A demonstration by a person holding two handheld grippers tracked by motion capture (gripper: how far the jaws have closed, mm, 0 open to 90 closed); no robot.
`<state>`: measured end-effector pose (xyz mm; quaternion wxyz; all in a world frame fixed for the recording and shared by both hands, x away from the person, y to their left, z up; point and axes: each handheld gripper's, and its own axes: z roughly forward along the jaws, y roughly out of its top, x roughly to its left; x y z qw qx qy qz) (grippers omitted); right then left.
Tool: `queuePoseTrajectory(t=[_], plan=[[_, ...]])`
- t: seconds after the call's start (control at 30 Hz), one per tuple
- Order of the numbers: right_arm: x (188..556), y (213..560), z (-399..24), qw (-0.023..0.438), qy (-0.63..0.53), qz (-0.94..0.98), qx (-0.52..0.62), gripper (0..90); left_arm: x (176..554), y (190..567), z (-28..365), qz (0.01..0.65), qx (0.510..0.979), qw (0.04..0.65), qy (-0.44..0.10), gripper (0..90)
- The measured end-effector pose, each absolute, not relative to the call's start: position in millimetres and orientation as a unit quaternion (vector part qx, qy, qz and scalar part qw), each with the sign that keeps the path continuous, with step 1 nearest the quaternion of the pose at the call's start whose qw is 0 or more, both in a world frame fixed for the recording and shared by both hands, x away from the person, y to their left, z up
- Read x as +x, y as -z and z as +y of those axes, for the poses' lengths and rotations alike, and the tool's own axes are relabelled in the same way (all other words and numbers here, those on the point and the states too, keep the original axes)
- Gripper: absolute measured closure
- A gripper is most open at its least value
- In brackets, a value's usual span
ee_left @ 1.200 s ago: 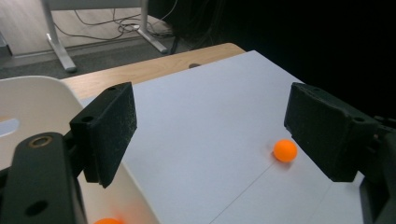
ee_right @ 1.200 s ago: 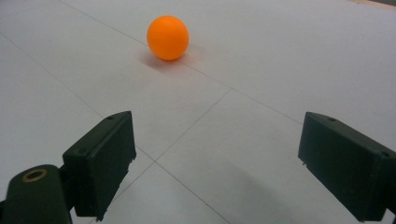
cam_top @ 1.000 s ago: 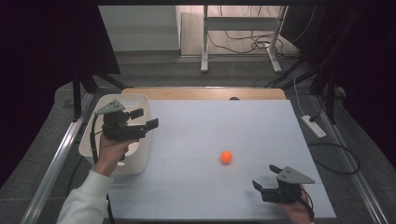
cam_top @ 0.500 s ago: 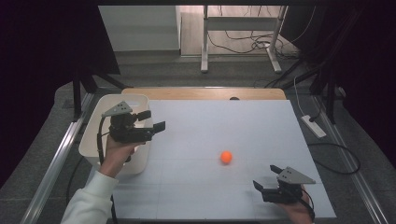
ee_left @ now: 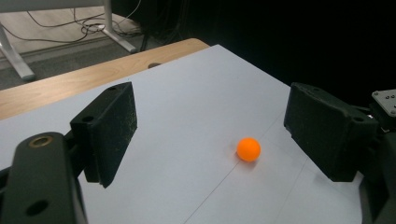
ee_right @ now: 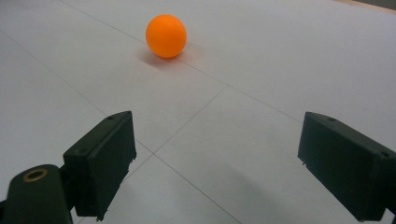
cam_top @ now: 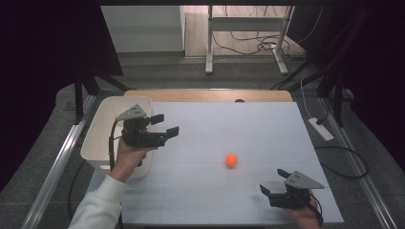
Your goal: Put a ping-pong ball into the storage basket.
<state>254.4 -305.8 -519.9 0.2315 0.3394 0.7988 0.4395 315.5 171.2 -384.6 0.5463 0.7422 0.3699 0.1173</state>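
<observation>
A small orange ball [cam_top: 231,160] lies on the white table [cam_top: 224,129], right of centre. My left gripper [cam_top: 165,125] hovers open at the left, beside the white bin [cam_top: 102,138], its jaws pointing right toward the ball with nothing between them. In the left gripper view the orange ball [ee_left: 248,149] sits well beyond the left gripper [ee_left: 210,126]. My right gripper [cam_top: 273,183] rests open near the front right edge, empty. In the right gripper view the orange ball [ee_right: 166,36] lies ahead and to the left of the right gripper [ee_right: 215,168].
A white rectangular bin stands at the table's left edge under my left hand. A wooden strip [cam_top: 210,95] runs along the far edge. A power strip [cam_top: 321,129] lies on the floor to the right. Desk legs and cables stand behind the table.
My left gripper has moved to the right, from over the bin out past its right rim toward the ball. The right gripper and the ball have stayed put.
</observation>
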Motion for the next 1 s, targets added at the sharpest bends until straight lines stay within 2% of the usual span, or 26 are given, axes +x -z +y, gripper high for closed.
queuePoseTrajectory(t=[0.63,1.0], plan=[[255.4,520.7,-303.9,0.231,-0.438,0.801,0.336,11.1,320.8,391.9,130.2,0.339,0.768,0.535,-0.097,18.0],[255.9,521.2,-304.0,0.229,-0.439,0.801,0.337,11.1,325.0,396.6,121.9,0.34,0.77,0.532,-0.088,18.0]])
